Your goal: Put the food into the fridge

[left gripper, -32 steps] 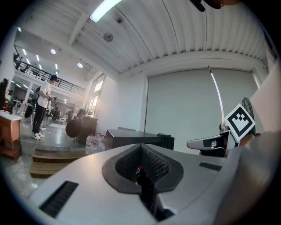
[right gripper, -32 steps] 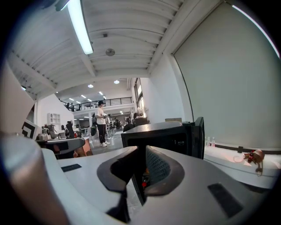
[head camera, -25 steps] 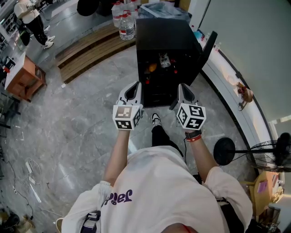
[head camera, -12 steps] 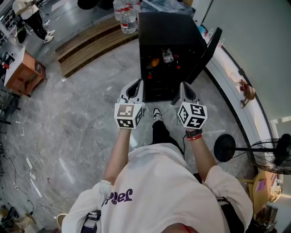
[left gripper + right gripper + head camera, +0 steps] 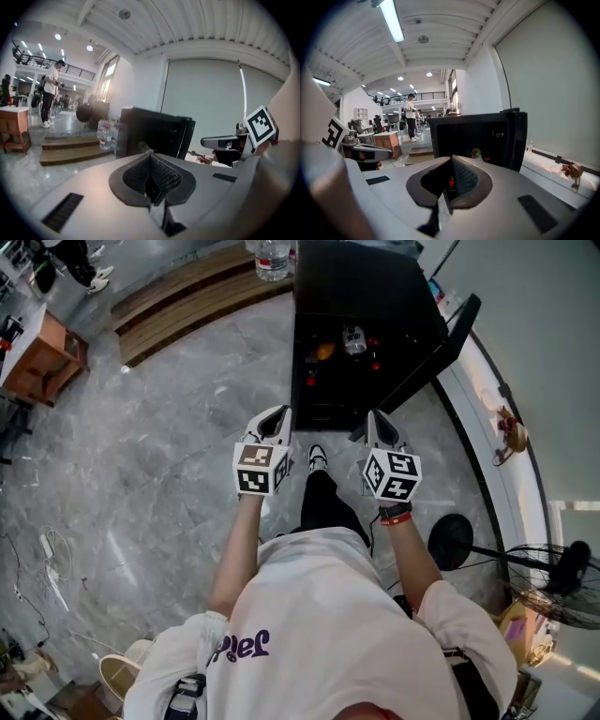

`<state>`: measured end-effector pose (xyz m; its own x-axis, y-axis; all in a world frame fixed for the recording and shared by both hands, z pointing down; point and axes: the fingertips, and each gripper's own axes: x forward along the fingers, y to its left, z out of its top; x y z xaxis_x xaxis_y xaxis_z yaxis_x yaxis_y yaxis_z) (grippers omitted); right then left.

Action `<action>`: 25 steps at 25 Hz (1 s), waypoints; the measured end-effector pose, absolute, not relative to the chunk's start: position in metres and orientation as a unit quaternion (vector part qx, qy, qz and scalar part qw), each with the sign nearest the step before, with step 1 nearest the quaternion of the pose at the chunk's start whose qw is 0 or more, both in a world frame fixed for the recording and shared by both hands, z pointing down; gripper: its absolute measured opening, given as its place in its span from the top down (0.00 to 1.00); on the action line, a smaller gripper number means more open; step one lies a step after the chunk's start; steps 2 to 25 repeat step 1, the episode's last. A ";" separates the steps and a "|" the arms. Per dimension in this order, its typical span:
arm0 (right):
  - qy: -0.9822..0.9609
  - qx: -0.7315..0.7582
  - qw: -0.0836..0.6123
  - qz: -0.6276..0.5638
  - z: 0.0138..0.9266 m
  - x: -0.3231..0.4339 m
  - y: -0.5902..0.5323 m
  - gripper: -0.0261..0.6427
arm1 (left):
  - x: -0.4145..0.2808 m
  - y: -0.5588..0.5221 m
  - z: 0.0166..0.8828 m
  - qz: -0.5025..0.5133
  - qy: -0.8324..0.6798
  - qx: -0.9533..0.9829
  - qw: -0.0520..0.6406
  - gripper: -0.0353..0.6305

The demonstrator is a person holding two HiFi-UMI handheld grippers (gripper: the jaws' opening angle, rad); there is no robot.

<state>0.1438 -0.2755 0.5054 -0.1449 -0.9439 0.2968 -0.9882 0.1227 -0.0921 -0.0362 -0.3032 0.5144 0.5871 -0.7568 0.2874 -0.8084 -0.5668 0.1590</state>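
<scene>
A small black fridge [image 5: 366, 287] stands on the floor ahead with its door [image 5: 450, 334] swung open to the right. Inside it I see an orange item [image 5: 324, 351], a jar [image 5: 354, 337] and small red items [image 5: 376, 364]. My left gripper [image 5: 279, 414] and right gripper [image 5: 375, 416] are held side by side just short of the fridge's front. Both are shut with nothing between the jaws. In the left gripper view the fridge [image 5: 150, 133] shows beyond the left gripper [image 5: 151, 154]. In the right gripper view its open inside [image 5: 473, 138] shows beyond the right gripper [image 5: 451, 159].
Water bottles [image 5: 272, 257] stand by wooden steps [image 5: 187, 296] left of the fridge. A wooden table [image 5: 33, 352] is at far left. A fan's round base [image 5: 452, 540] and a low white ledge [image 5: 487, 399] lie to the right. A person [image 5: 411, 117] stands far off.
The fridge has slid toward the top of the head view and my leg has stepped forward under the grippers. Both grippers stay side by side, jaws together.
</scene>
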 end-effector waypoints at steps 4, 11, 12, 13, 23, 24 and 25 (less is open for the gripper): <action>-0.745 0.646 0.090 0.138 0.517 0.144 -0.283 0.94 | -0.036 -0.308 0.533 0.114 -0.438 0.878 0.154 0.92; -0.745 0.646 0.090 0.138 0.517 0.144 -0.283 0.94 | -0.036 -0.308 0.533 0.114 -0.438 0.878 0.154 0.92; -0.745 0.646 0.090 0.138 0.517 0.144 -0.283 0.94 | -0.036 -0.308 0.533 0.114 -0.438 0.878 0.154 0.92; -0.745 0.646 0.090 0.138 0.517 0.144 -0.283 0.94 | -0.036 -0.308 0.533 0.114 -0.438 0.878 0.154 0.92; -0.745 0.646 0.090 0.138 0.517 0.144 -0.283 0.94 | -0.036 -0.308 0.533 0.114 -0.438 0.878 0.154 0.92; -0.745 0.646 0.090 0.138 0.517 0.144 -0.283 0.94 | -0.036 -0.308 0.533 0.114 -0.438 0.878 0.154 0.92; -0.745 0.646 0.090 0.138 0.517 0.144 -0.283 0.94 | -0.036 -0.308 0.533 0.114 -0.438 0.878 0.154 0.92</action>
